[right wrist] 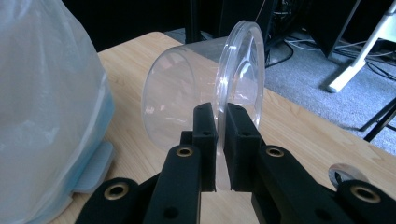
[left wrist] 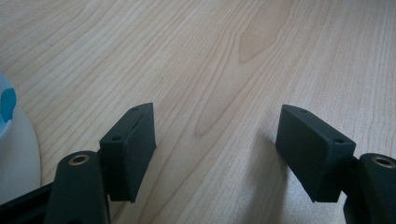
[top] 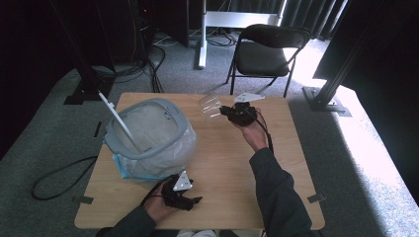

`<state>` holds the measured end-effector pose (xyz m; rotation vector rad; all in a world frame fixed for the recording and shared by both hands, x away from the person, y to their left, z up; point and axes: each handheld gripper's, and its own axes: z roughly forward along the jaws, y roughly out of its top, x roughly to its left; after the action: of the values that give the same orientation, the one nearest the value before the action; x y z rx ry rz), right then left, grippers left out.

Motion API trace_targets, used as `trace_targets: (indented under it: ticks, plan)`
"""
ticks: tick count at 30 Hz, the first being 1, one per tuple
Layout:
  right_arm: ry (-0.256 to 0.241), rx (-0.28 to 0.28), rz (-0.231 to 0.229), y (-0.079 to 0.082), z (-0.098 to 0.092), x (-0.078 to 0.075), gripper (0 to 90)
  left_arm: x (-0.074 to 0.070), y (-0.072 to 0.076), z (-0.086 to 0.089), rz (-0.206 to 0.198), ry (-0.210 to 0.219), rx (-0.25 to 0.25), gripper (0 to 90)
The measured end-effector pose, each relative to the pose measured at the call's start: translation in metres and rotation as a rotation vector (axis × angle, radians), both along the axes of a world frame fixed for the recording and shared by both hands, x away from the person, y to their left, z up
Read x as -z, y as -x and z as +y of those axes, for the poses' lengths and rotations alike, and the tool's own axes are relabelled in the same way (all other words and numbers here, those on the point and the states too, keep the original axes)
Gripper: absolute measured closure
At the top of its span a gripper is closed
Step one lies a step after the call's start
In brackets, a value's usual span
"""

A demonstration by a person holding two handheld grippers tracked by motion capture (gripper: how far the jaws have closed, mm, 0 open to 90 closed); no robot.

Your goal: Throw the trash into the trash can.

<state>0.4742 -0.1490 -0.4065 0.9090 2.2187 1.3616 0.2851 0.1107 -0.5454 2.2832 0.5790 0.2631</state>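
Holding a clear cup [right wrist: 201, 88] by its rim, the right gripper [right wrist: 220, 140] is seen at the far side of the bench [top: 222, 158].

The cup is clamped on its side between the right jaws, which are closed tight on the rim; in the high view it [top: 211, 105] is held just above the bench, right of the bin [top: 148, 136] lined with a pale bag. The left gripper [left wrist: 217, 140] is rested low at the near edge, its jaws spread wide over bare wood with nothing between them. A chair [top: 267, 52] is seen on the carpet beyond.
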Motion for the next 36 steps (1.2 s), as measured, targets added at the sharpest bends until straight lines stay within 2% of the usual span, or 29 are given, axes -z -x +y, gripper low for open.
trace_targets:
  ticks: [7,26,36]
  plan:
    - [-0.015,-0.017,0.0,0.001,0.002,-0.007,83.6,0.0,0.0,0.0,0.0,0.001,0.0,28.8]
    - [-0.048,-0.06,-0.058,0.008,0.011,-0.037,83.6,0.0,0.0,0.0,0.002,0.003,0.0,28.9]
    - [-0.064,-0.071,-0.071,0.01,0.013,-0.044,83.6,0.0,0.0,0.0,-0.001,0.001,0.002,28.9]
